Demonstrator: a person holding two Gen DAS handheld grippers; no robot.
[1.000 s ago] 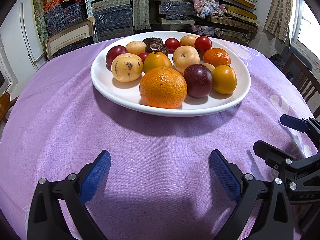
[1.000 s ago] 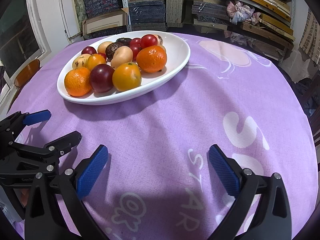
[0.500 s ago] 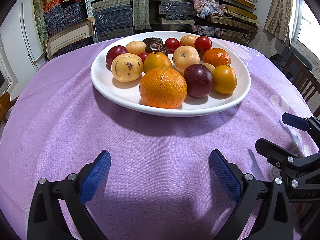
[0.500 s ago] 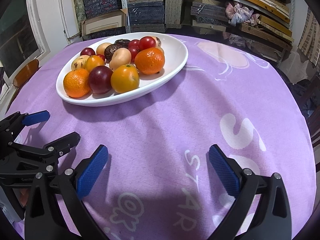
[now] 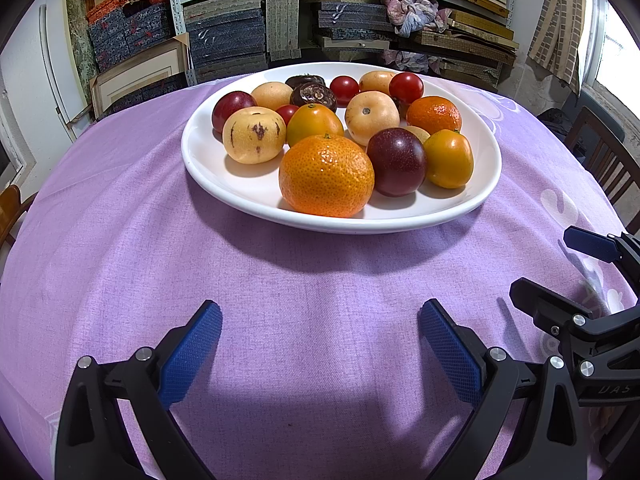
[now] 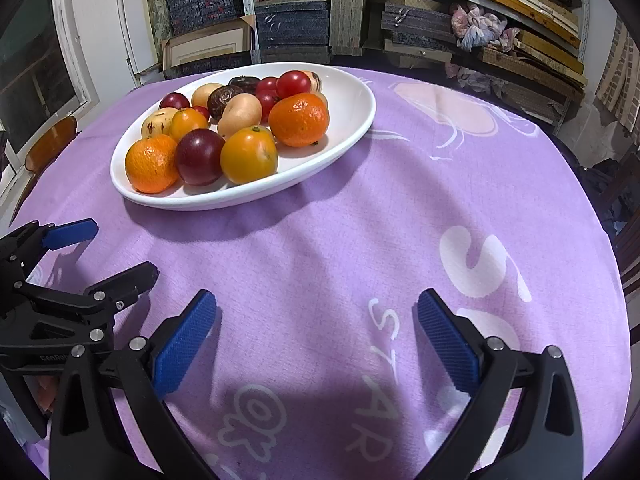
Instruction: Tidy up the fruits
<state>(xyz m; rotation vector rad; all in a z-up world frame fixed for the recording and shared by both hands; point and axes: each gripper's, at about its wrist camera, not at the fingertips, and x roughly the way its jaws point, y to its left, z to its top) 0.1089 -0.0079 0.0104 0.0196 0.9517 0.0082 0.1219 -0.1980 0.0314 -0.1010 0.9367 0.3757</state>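
Bare purple tablecloth (image 5: 312, 320) covers the table between the white plate (image 5: 472, 204) and both claws, leaving open room on the plate's near side. The plate's raised rim and its crowded fruits block a low approach; the large orange (image 5: 326, 176) and dark plum (image 5: 396, 162) stand foremost on it. Right of the plate, the right claw (image 5: 558, 268) stands wide apart over the cloth. Behind the plate, packed shelves (image 5: 360, 28) stand as the backdrop.

A round table under a purple cloth (image 5: 168, 264) printed with white letters carries one white plate (image 5: 240, 190) heaped with fruit (image 5: 326, 176).
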